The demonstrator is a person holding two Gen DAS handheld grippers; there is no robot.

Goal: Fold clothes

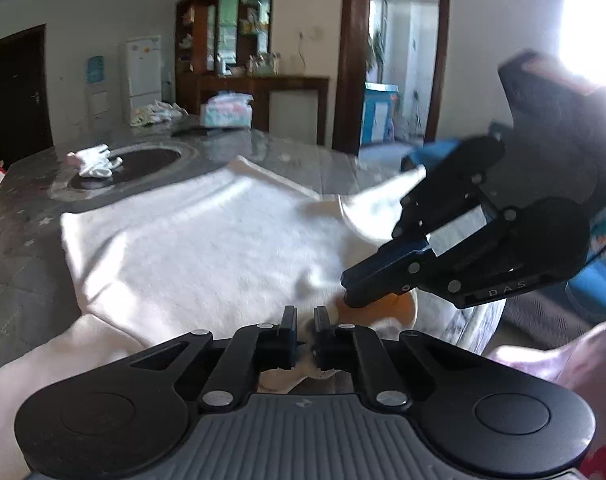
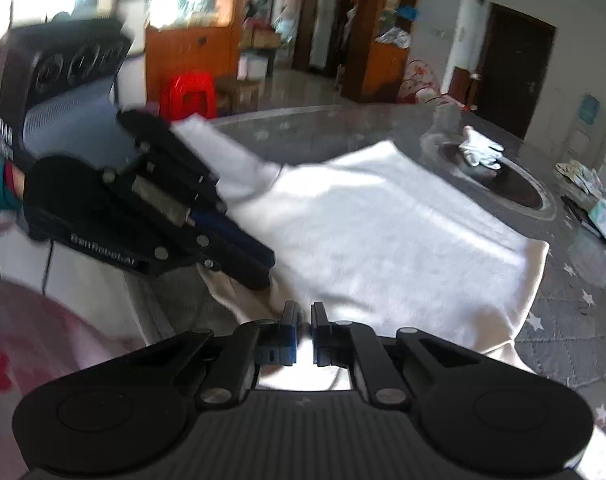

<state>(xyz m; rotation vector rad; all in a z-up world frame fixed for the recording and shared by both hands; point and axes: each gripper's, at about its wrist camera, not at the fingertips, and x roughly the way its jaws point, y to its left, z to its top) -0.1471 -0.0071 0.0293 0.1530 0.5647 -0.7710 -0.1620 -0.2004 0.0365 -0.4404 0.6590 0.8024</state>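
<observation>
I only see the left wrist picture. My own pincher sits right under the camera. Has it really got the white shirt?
Observer: Yes. In the right wrist view, the left gripper has its fingertips pinched together on the near edge of the white cloth garment.
Operator: What's behind my pincher over there?
Observer: A red plastic stool stands on the floor beyond the grey star-patterned table.
Operator: What does the other pincher look like from its own camera?
Observer: The right gripper shows only a thin slit between its fingers, with white cloth visible through it.
</observation>
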